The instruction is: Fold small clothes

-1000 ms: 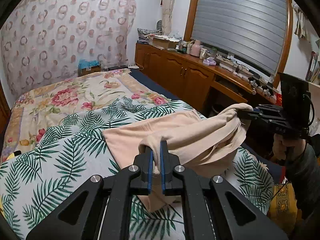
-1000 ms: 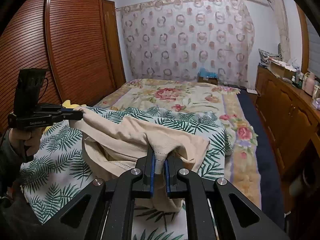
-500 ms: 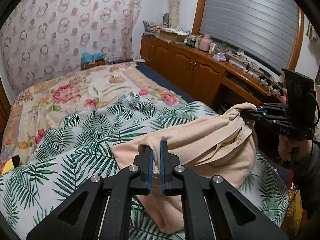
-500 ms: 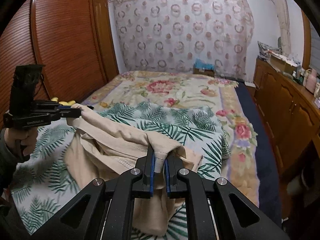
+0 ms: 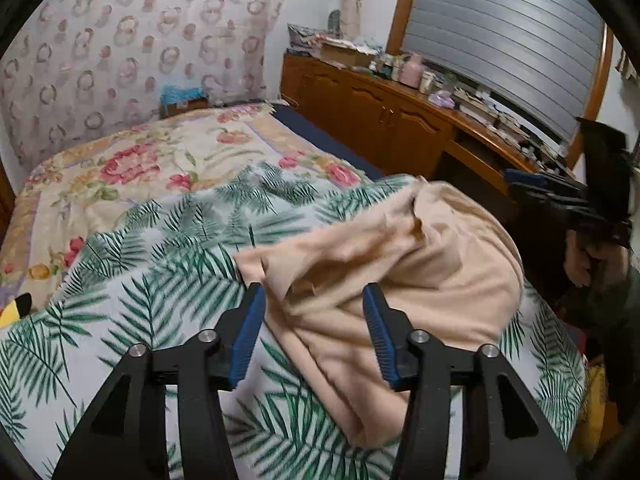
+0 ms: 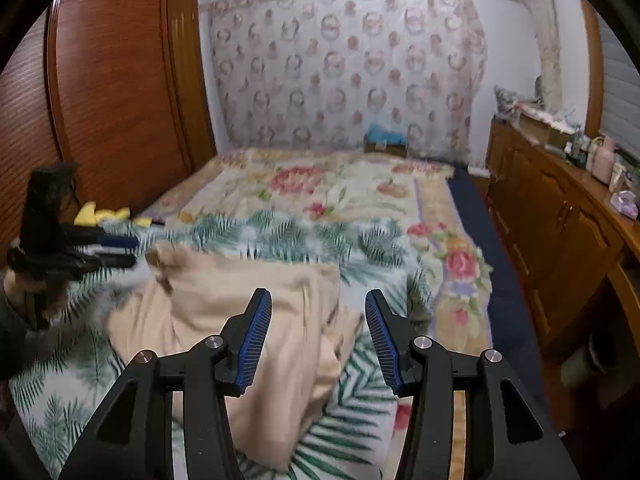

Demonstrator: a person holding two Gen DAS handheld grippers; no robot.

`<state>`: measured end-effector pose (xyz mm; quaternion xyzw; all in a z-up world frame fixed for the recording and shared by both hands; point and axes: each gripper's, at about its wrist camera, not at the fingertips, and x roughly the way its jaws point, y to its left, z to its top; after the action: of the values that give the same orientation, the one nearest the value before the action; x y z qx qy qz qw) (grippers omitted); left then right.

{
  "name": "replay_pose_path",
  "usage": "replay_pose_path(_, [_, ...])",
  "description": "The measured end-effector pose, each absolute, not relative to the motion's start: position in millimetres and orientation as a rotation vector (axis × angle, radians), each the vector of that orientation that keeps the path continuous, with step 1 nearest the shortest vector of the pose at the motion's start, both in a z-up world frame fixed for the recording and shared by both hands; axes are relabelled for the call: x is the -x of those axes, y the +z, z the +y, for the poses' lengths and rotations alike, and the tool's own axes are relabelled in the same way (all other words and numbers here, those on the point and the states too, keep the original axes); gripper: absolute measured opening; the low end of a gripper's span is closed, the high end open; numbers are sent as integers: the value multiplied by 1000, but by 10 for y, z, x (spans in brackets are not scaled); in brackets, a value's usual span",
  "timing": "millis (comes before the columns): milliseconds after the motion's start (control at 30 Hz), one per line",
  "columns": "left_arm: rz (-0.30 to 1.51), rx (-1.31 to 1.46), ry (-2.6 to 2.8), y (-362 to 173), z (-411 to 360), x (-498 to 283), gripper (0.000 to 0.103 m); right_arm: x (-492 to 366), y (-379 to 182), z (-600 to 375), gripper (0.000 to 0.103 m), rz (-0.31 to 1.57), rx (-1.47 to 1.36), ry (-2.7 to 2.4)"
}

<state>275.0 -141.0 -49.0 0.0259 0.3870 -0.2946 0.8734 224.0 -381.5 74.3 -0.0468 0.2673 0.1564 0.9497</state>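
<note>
Two black handheld grippers with blue ribbed pads work over a bed. The left gripper [image 5: 312,312] has its jaws opening, set well apart, with a fold of a beige garment [image 5: 400,280] lying between them; the pads do not press on the cloth. The right gripper [image 6: 318,316] is opening in the same way, its pads clear of the fabric that lies between and beneath them.

The beige garment lies in a loose, rumpled heap on a blanket printed with green palm leaves [image 5: 132,288]. Its upper edge is humped and creased, and a lower flap trails toward the near edge of the bed. From the right wrist camera, the left gripper is at the far left, just beside the garment's raised corner, held in a person's hand [image 6: 28,284].

Open blanket stretches to the left of the garment and beyond it. Past the leaf blanket lies a cream bedspread with pink flowers [image 6: 320,184]. A strip of dark blue bedding [image 6: 480,224] runs along the bed's right side, next to a long wooden cabinet [image 6: 560,224] whose top is crowded with bottles and boxes. A tall wooden wardrobe [image 6: 112,80] stands on the left. A curtain patterned with pink rings [image 6: 348,64] covers the far wall. A yellow soft thing [image 6: 100,214] lies at the bed's left edge.
</note>
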Motion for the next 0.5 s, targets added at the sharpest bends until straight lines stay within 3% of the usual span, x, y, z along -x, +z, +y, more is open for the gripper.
replay_pose_path(267, [876,-85,-613,-719,-1519,-2863,55,-2763,527,-3570,50,676,82,375])
replay_pose_path(367, [880,-86,-599,-736,-1537,-2976,55,-2923,506,-3517,30,712,91,401])
replay_pose_path(400, [876,-91,-597,-735,-1547,-3008,55,-2951,518,-3493,14,714,100,411])
replay_pose_path(433, [868,-97,-596,-726,-1561,-3045,55,-2975,544,-3506,4,707,105,427])
replay_pose_path(500, [860,-94,-585,-711,-1547,-3091,55,-2929,660,-3572,1,639,85,438])
